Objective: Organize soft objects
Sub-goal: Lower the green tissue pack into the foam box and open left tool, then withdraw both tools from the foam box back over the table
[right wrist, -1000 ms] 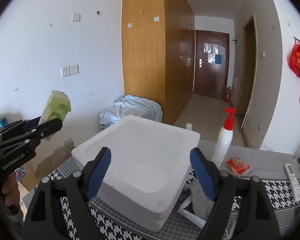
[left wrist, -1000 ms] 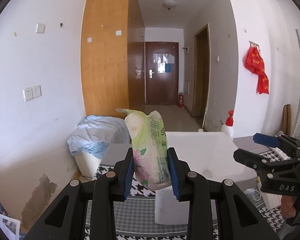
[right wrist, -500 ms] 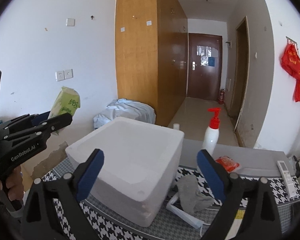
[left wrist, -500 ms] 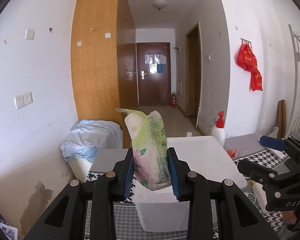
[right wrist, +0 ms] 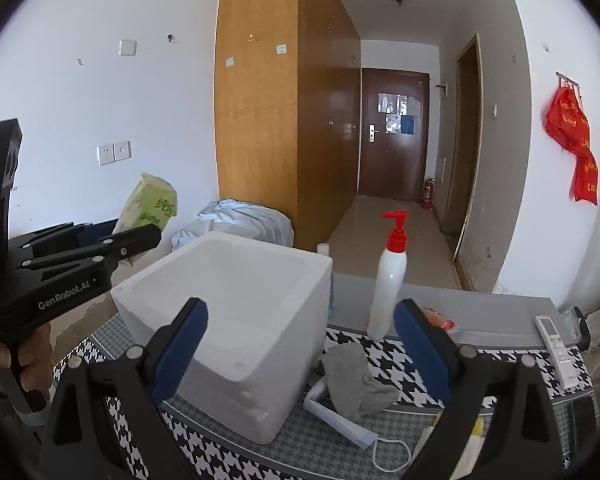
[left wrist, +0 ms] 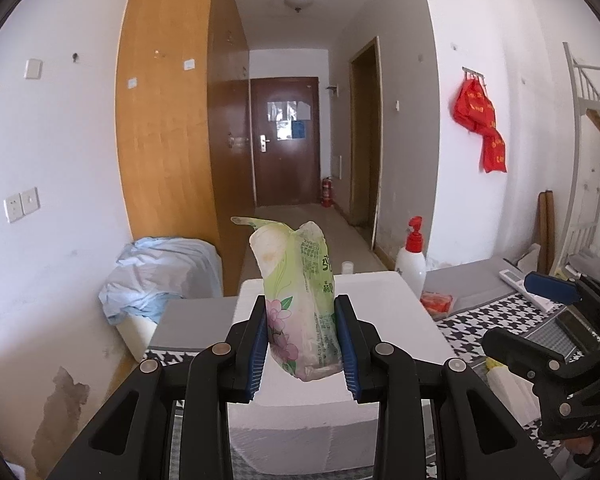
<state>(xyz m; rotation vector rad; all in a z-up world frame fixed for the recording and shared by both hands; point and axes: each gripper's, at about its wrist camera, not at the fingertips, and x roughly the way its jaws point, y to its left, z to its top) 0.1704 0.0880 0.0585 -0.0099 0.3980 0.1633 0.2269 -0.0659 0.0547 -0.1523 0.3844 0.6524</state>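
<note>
On the side of the left tool, seen from the right wrist camera, white letters read "GenRobot.AI". On the body of the right tool, in the left wrist view, faint letters read "DAS". The green tissue pack carries printed characters, but they are too small to read.

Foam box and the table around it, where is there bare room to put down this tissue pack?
The foam box is open and looks empty inside: the roomiest spot. The grey strip behind the pump bottle, between the red packet and the remote, is bare. Right of the box it is crowded: grey cloth, white tray, cable.
</note>
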